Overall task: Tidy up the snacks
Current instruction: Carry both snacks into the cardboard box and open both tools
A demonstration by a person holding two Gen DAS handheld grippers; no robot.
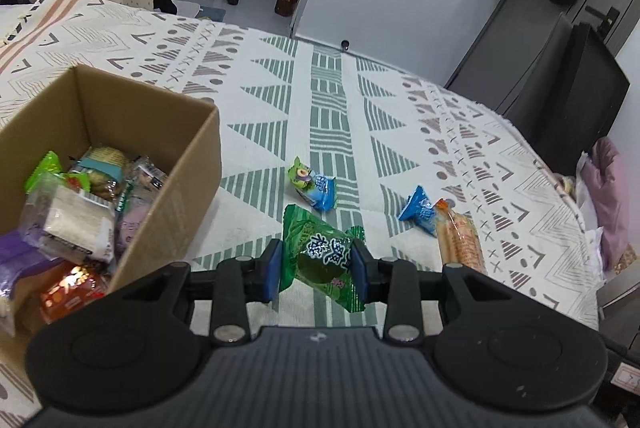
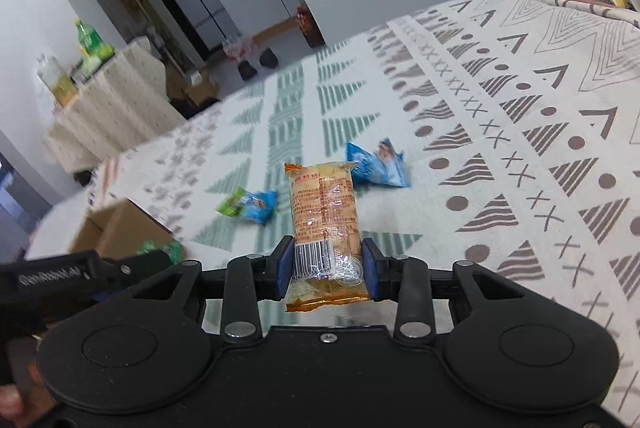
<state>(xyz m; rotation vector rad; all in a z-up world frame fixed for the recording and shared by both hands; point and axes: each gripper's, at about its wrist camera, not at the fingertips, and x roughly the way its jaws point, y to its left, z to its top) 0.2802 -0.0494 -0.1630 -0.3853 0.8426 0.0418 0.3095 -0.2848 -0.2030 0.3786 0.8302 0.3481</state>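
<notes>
Left wrist view had the cardboard box [image 1: 160, 163] of snacks at far left, and the left gripper [image 1: 318, 274] with its fingers pinching a green packet [image 1: 324, 260] just beside it, above the patterned surface [image 1: 332, 107]. That packet looked light, soft and crinkly, best held across its padded middle. Further right lay a green-blue packet [image 1: 314, 185] and a blue packet [image 1: 418, 209]. Only the right wrist view showed the right gripper [image 2: 328, 268] with its fingers clamped on an orange cracker pack [image 2: 324, 211] near the barcode end; the crackers were probably brittle.
</notes>
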